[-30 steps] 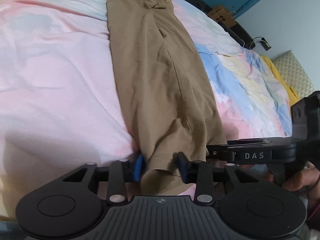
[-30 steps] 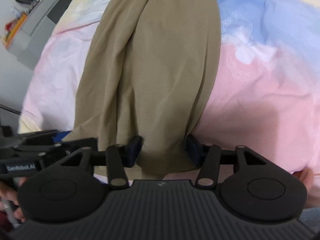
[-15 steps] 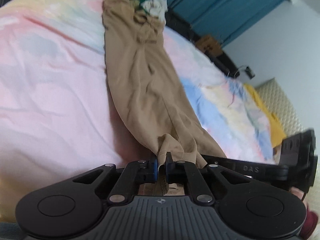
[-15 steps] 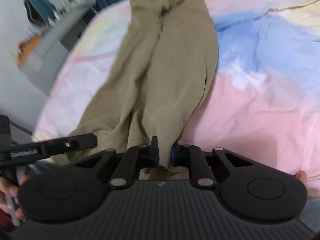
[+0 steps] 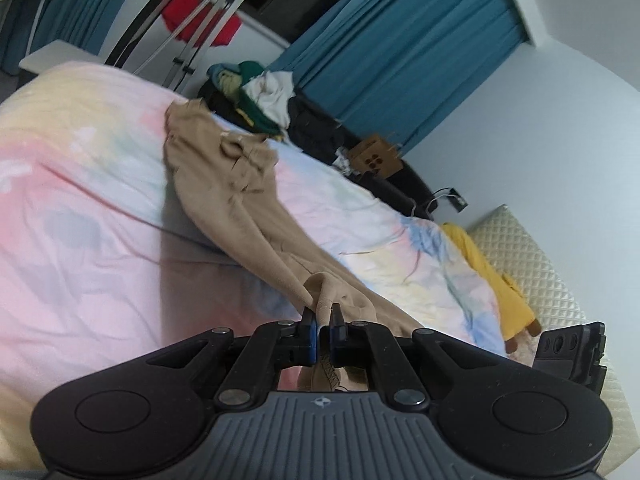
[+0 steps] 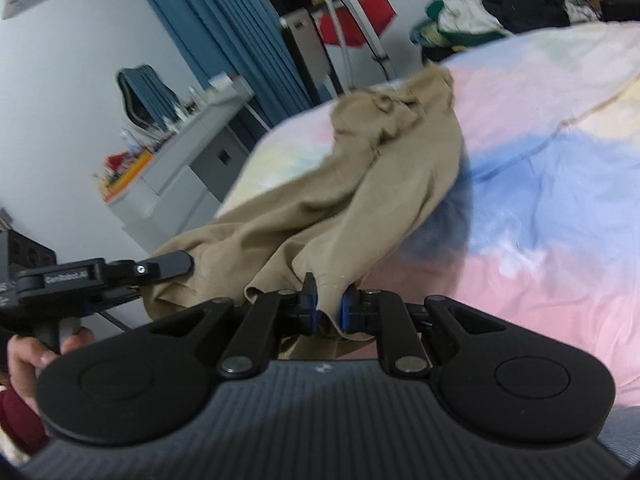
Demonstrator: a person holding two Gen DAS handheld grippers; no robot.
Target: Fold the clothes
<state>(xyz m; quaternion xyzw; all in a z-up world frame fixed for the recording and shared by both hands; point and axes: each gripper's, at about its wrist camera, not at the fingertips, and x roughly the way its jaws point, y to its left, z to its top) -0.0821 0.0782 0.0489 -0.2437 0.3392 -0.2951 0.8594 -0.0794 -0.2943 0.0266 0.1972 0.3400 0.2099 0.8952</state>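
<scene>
Two grippers share the hem end of one pair of tan trousers (image 5: 240, 208). Our left gripper (image 5: 323, 322), low centre in its view, has its jaws pinched nearly together on a bunch of hem. Our right gripper (image 6: 328, 304), low centre likewise, is clamped with a slightly wider gap around thicker cloth. We hold one hem corner in each, likely so the end rises evenly. From there the trousers run toward the upper middle of both views, where the waist rests on the bed (image 5: 80, 240). This grip suits carrying the hem toward the waist.
</scene>
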